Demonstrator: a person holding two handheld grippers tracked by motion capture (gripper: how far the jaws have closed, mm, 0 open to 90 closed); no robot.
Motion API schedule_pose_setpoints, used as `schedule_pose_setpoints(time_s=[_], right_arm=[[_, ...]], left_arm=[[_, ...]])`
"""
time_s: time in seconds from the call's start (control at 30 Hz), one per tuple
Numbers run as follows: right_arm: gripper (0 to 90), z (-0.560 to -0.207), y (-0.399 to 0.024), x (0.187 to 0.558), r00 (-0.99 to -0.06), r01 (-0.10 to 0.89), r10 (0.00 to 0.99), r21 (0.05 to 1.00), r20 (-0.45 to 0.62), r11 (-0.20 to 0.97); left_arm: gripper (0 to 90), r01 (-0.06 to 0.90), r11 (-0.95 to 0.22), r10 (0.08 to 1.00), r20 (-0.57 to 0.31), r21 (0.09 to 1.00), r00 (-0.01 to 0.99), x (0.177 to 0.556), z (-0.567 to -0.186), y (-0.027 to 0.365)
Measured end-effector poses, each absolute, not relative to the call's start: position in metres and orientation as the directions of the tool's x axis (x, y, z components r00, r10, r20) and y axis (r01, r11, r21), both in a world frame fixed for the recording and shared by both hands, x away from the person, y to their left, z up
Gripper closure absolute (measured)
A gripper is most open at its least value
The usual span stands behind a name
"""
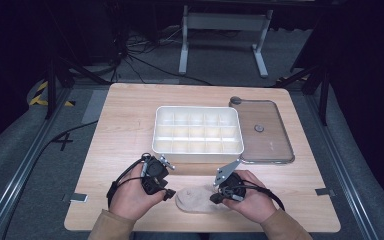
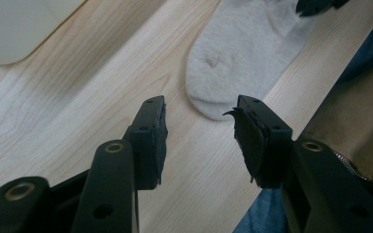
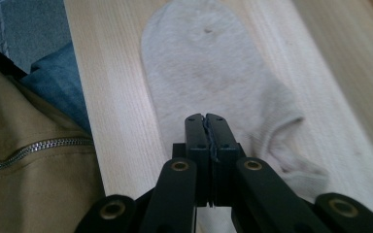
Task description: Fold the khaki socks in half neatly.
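Low over the sock (image 1: 198, 201), both grippers, right gripper (image 3: 207, 121) perhaps touching

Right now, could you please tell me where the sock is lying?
In the high view, the sock lies flat near the table's front edge, between the left tongs and right tongs.

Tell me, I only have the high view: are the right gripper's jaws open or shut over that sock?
Observer: Shut. The right gripper has its pads pressed together over the pale grey sock, toward its cuff end.
Operator: Is fabric pinched?
Observer: Cannot tell; none shows between the pads.
Operator: And the left?
Observer: The left gripper is open. The sock's toe lies in line with the gap, and the pads are not touching it.
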State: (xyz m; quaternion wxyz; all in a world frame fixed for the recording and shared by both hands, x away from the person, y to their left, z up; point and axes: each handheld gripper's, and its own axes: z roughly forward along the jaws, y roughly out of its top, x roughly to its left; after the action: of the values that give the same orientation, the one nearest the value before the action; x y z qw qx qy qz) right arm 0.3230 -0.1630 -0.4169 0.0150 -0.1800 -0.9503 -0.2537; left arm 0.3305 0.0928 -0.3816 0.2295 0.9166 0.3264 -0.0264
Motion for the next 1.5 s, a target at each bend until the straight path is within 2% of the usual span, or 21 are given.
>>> schedule_pose_setpoints(time_s=[0.43,1.03,1.27,1.5], right_arm=[[90.0,-0.437,-0.148,0.313,-0.948,0.315,0.287,0.487,0.135,0.814],[90.0,-0.444,-0.149,0.311,-0.948,0.318,0.287,0.481,0.138,0.817],[89.9,-0.444,-0.149,0.311,-0.945,0.327,0.295,0.486,0.144,0.811],[89.6,-0.444,-0.149,0.311,-0.945,0.326,0.29,0.486,0.15,0.81]], left_arm=[[55.1,0.568,-0.706,0.541,-0.194,0.424,0.818,0.333,-0.394,0.08],[53.0,0.617,-0.679,0.574,-0.235,0.399,0.784,0.339,-0.417,0.074],[58.4,0.651,-0.657,0.604,-0.252,0.38,0.756,0.342,-0.432,0.069],[59.2,0.63,-0.684,0.591,-0.228,0.367,0.774,0.341,-0.438,0.063]])
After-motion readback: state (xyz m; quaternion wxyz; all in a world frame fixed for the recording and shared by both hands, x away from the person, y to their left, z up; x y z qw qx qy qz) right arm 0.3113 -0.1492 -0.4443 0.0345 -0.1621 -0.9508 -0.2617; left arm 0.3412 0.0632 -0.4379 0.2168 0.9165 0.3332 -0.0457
